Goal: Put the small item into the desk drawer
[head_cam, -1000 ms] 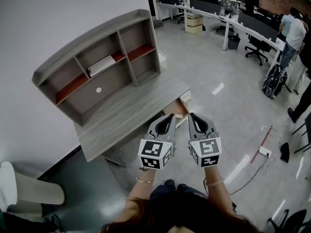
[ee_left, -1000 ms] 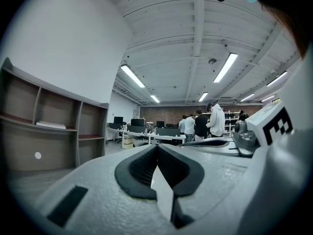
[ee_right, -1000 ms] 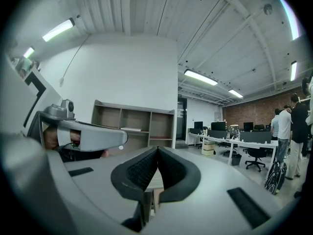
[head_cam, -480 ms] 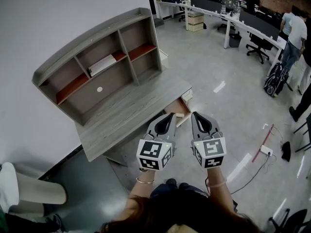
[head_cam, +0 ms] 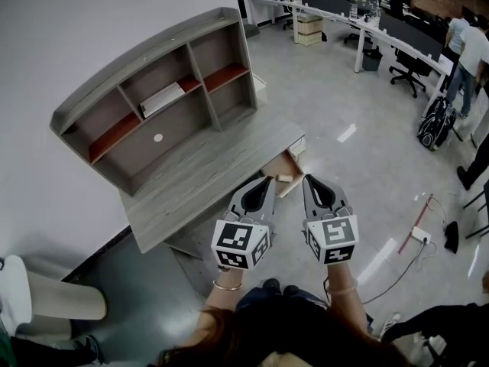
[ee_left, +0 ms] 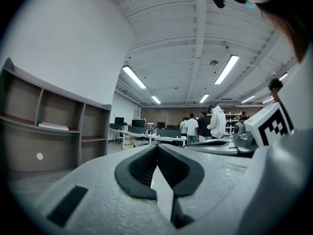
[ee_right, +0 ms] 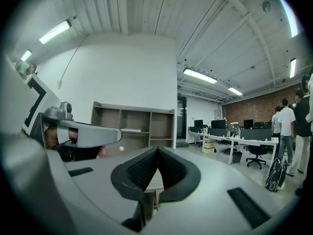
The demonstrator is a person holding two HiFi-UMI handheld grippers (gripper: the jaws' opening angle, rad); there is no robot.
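Head view: a small pale item (head_cam: 284, 178) appears to lie already inside the open drawer (head_cam: 293, 163) at the right end of a grey tabletop (head_cam: 206, 178); the likely hazard is the closing push, since narrow tips set off-centre on the drawer could skew or jam it, or jolt the item; the person holds both forearms out, the left gripper (head_cam: 264, 182) and right gripper (head_cam: 309, 180) side by side above the drawer, well apart from the shelf unit (head_cam: 153, 90). Left gripper view: its fingers (ee_left: 139, 168) are pressed together on nothing, aimed level past the shelf unit toward the office beyond. Right gripper view: its fingers (ee_right: 139, 173) likewise meet empty, pointing level at the shelf unit, the left gripper alongside.
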